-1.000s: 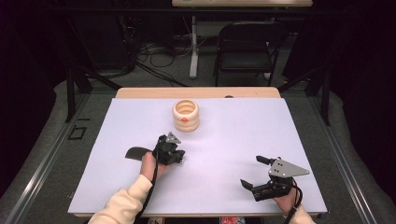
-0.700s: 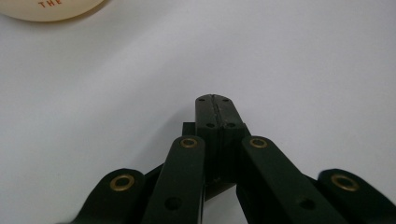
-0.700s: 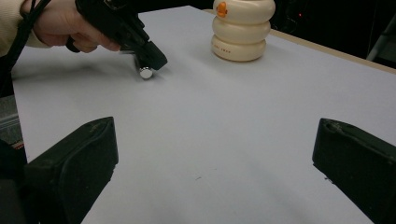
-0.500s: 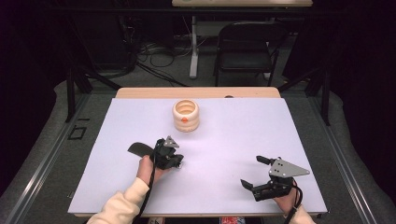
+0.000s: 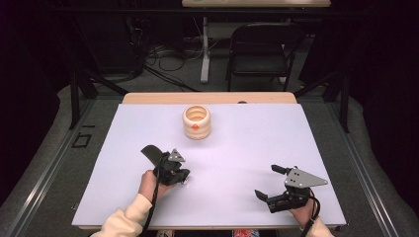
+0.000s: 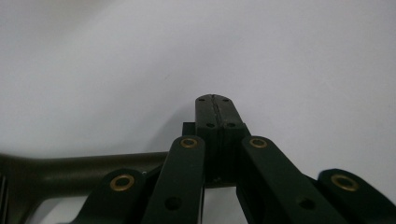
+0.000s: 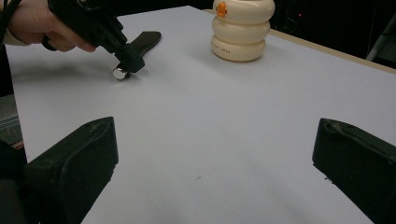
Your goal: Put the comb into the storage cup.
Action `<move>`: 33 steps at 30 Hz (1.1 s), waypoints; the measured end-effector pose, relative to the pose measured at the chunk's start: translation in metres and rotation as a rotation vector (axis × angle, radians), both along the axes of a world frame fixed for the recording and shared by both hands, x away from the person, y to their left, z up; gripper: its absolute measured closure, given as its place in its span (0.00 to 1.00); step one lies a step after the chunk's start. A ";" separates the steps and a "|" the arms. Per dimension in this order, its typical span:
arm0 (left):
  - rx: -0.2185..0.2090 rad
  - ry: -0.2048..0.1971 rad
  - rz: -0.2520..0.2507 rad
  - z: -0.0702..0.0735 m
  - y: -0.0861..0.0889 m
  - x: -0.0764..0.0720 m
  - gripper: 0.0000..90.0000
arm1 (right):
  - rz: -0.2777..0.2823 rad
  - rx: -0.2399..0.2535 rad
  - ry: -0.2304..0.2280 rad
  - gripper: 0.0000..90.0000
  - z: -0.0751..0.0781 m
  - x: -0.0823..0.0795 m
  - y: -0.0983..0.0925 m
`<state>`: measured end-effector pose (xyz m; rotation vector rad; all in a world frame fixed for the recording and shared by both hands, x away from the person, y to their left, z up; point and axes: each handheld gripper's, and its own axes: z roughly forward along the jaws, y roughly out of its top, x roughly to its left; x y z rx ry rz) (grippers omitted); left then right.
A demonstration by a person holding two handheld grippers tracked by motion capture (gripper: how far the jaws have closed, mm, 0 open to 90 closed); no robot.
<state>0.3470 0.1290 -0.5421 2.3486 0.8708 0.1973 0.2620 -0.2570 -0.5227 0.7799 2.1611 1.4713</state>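
Note:
My left gripper (image 5: 183,178) is held in a hand at the near left of the white table (image 5: 257,133), jaws pressed together and tip pointing down at the surface. In its own view the left gripper (image 6: 214,100) shows a thin seam and nothing between the jaws. The right gripper view shows the left gripper (image 7: 128,60) with a small shiny silver piece (image 7: 120,73) at its tip; I cannot tell if it is held. A dark olive handle-shaped object (image 5: 149,152) lies just beyond it. My right gripper (image 5: 268,181) rests at the near right, open and empty.
A cream ribbed pot with an orange dot (image 5: 196,122) stands upright at the table's middle back, also in the right gripper view as the cream pot (image 7: 243,29). A black chair (image 5: 262,49) and cables sit on the floor beyond the table.
The left hand and its gripper have shifted slightly toward the near edge and tipped lower onto the table. The right gripper has stayed put.

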 end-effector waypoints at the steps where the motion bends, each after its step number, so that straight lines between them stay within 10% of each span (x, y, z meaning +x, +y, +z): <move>1: -0.002 -0.002 0.001 0.000 0.001 -0.001 1.00 | 0.000 -0.001 0.000 0.00 0.000 0.000 0.000; 33: 0.028 0.017 0.059 0.004 0.038 -0.019 1.00 | 0.000 -0.004 -0.001 0.00 0.000 0.000 0.000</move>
